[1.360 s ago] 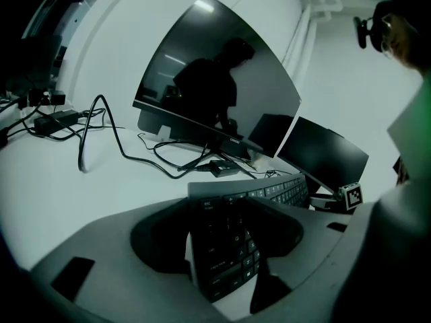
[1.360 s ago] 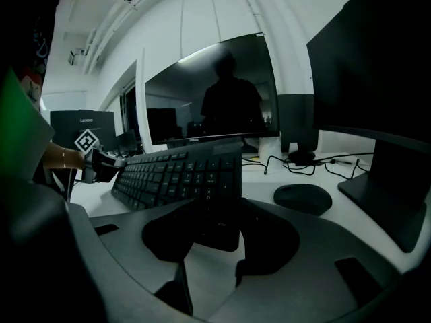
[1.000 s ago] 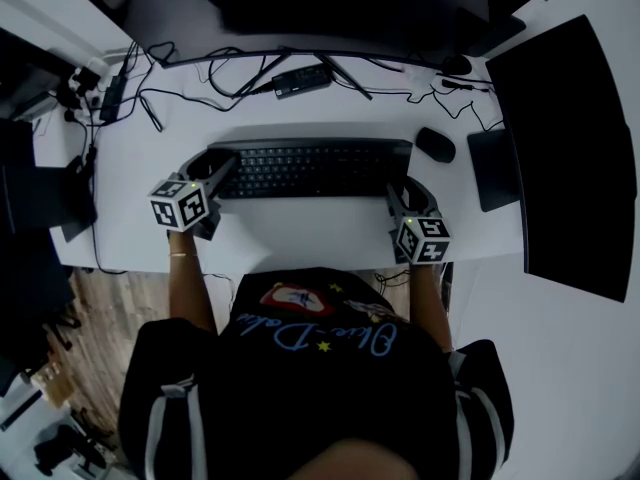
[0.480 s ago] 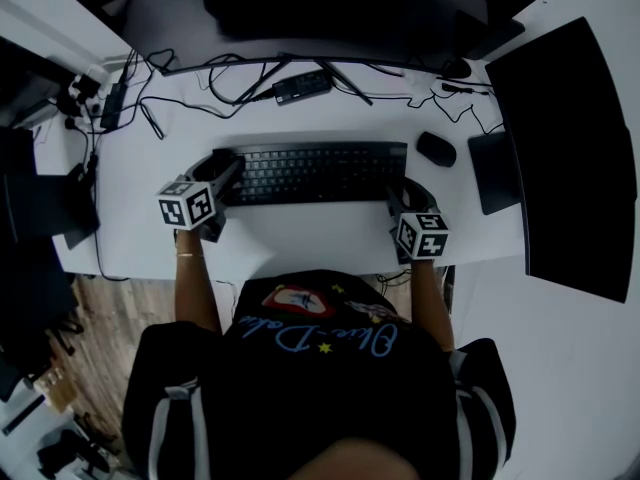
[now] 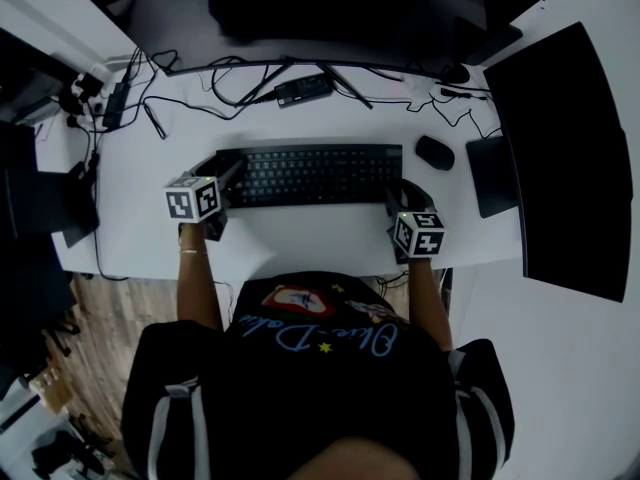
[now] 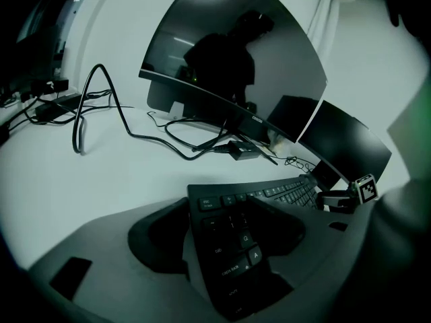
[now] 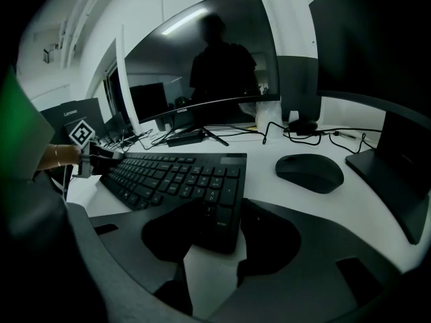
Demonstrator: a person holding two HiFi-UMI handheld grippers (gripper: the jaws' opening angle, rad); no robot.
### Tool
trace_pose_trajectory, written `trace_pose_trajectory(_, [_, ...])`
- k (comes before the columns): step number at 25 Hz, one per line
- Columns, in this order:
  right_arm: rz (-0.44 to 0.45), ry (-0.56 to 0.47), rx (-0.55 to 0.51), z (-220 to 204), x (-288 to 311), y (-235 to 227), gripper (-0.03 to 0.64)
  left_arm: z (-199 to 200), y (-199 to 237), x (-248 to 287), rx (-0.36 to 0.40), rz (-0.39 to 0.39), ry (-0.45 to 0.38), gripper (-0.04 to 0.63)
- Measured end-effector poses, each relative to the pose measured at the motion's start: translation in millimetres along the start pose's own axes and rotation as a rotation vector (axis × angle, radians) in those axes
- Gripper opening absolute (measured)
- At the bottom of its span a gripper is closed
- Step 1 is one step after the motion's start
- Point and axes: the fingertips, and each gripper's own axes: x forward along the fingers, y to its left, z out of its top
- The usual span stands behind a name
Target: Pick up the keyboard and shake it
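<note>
A black keyboard [image 5: 310, 173] lies flat on the white desk [image 5: 300, 240], in front of the person. My left gripper [image 5: 226, 176] is at its left end. In the left gripper view the esc and caps lock end of the keyboard [image 6: 232, 231] sits between the jaws of the left gripper [image 6: 215, 233]. Those jaws are opening, and a thin gap shows beside the left pad. My right gripper [image 5: 405, 194] is at the right front corner. In the right gripper view both pads of the right gripper [image 7: 225, 235] touch that corner of the keyboard [image 7: 175, 173].
A black mouse [image 5: 435, 151] lies just right of the keyboard, with a dark flat pad [image 5: 492, 173] beyond it. A wide curved monitor [image 5: 300, 8] stands at the back and a second screen [image 5: 560, 158] at the right. Cables [image 5: 230, 83] and a power brick [image 5: 303, 86] trail behind the keyboard.
The left gripper's marker cube has shifted slightly to the right, closer to the keyboard's end. The keyboard and the right gripper have kept their places.
</note>
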Motion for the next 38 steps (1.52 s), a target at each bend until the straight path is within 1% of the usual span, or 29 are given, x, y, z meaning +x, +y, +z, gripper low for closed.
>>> trace_pose_trajectory(3, [-0.01,-0.005,-0.003,-0.6,0.5,0.0,0.164,-2.8,2.8,1.7,0.026,0.056,0.015,0.253])
trace_pose_trajectory(10, [-0.039,-0.029,-0.043,1.5,-0.4,1.0,0.164,-2.2,3.7,-0.4,0.023,0.086,-0.015,0.253])
trace_pose_trajectory(14, [-0.075,-0.039,-0.063,7.6,-4.6,-2.1,0.166,0.4,8.7,-9.8,-0.01,0.106,-0.063,0.25])
trace_pose_trajectory(17, [-0.089,-0.071,-0.049,17.2,-11.6,-3.4,0.156,3.2,11.1,-25.5,-0.004,0.135,-0.104,0.248])
trace_pose_trajectory(19, [-0.089,-0.106,-0.044,26.8,-17.6,-1.2,0.133,7.9,7.5,-38.0,0.016,0.147,-0.139,0.225])
trace_pose_trajectory(21, [-0.079,-0.146,-0.039,38.1,-24.1,3.7,0.098,14.8,1.1,-50.2,0.03,0.154,-0.192,0.184])
trace_pose_trajectory(22, [-0.065,-0.164,-0.033,43.7,-27.4,7.5,0.057,17.5,-1.9,-55.9,0.034,0.162,-0.217,0.15])
trace_pose_trajectory(23, [-0.047,-0.183,-0.025,49.3,-30.7,11.9,0.038,19.5,-4.7,-61.1,0.039,0.171,-0.237,0.089])
trace_pose_trajectory(24, [-0.029,-0.202,-0.017,55.2,-34.2,16.5,0.034,20.8,-7.8,-66.0,0.048,0.18,-0.252,0.041])
trace_pose_trajectory(25, [-0.014,-0.222,-0.013,61.3,-38.2,20.8,0.018,21.9,-11.5,-70.7,0.061,0.185,-0.265,0.026])
trace_pose_trajectory(27, [0.004,-0.262,-0.015,73.8,-46.6,28.0,0.012,25.3,-22.3,-80.0,0.09,0.18,-0.295,0.011])
trace_pose_trajectory(29, [0.018,-0.304,-0.023,85.9,-56.0,34.8,0.008,30.4,-38.9,-89.8,0.131,0.152,-0.333,0.006])
trace_pose_trajectory(33, [0.055,-0.408,-0.029,109.5,-76.1,48.8,0.004,39.2,-73.2,-106.6,0.258,0.111,-0.387,0.005])
trace_pose_trajectory(35, [0.072,-0.45,-0.04,118.7,-84.1,56.3,0.002,44.2,-86.2,-114.2,0.281,0.095,-0.41,0.005])
trace_pose_trajectory(38, [0.087,-0.481,-0.06,126.1,-92.3,67.6,0.002,53.4,-98.6,-124.1,0.284,0.08,-0.458,0.005])
